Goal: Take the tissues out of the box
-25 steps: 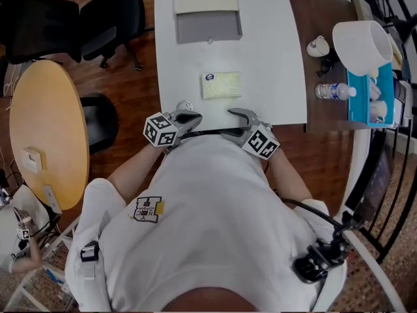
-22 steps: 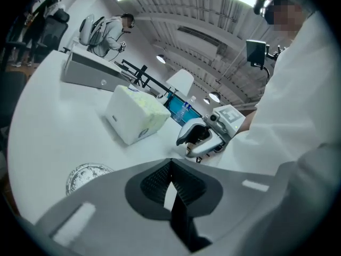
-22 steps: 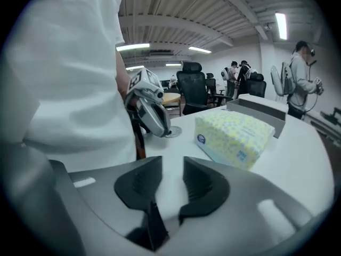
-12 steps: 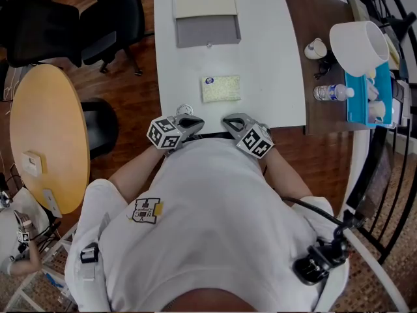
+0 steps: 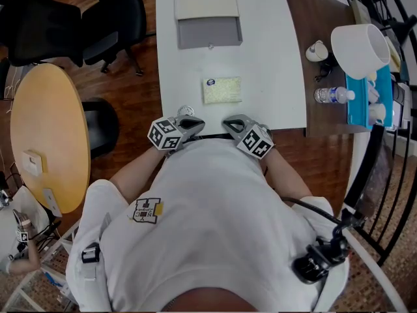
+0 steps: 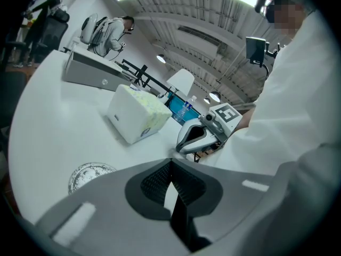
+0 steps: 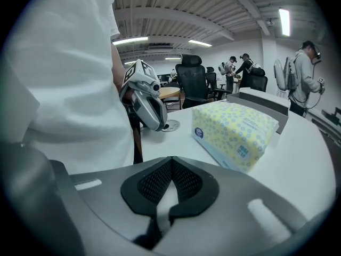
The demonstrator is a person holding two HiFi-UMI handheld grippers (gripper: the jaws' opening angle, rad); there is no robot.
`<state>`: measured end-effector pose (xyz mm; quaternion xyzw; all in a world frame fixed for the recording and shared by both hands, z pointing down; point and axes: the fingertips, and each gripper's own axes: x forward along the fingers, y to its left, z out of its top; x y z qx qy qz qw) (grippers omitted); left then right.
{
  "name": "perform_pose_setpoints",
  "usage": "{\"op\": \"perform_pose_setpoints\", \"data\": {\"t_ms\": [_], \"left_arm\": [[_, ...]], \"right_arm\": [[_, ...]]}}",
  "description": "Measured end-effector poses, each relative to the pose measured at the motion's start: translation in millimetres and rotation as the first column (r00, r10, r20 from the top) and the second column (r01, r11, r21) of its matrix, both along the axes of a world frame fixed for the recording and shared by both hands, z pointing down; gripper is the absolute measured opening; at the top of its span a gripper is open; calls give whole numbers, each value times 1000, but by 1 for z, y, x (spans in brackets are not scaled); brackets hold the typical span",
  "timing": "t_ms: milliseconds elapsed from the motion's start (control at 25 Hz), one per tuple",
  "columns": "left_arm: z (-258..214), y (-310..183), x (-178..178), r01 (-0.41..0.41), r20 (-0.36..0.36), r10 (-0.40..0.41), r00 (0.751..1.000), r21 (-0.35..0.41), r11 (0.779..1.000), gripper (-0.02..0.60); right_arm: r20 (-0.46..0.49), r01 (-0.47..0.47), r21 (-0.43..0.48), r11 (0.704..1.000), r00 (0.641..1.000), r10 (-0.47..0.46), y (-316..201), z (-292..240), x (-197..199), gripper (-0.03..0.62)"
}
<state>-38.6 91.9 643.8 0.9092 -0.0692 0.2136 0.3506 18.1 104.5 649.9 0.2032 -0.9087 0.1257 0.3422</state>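
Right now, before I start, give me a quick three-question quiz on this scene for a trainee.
1. True or false: the left gripper and right gripper both have closed fingers with nothing in them.
2. What lies on the table between the grippers and the grey box? A) tissue pack B) bottle C) cup
3. Fill in: the round metal disc sits nearest the ___ gripper.

Key: 1 true; 2 A; 3 left.

Open tabletop (image 5: 277,57) round tissue pk (image 5: 222,90) (gray box (image 5: 209,33) beyond)
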Motion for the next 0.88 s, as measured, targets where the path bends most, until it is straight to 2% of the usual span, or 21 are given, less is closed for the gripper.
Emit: {"op": "perform_pose_setpoints", "data": {"t_ms": [880], "left_arm": [[1, 5, -5, 4, -3, -4, 1000, -3, 1000, 0]], "right_arm": [[5, 40, 7, 999, 999, -40, 5, -1, -13, 0]]}}
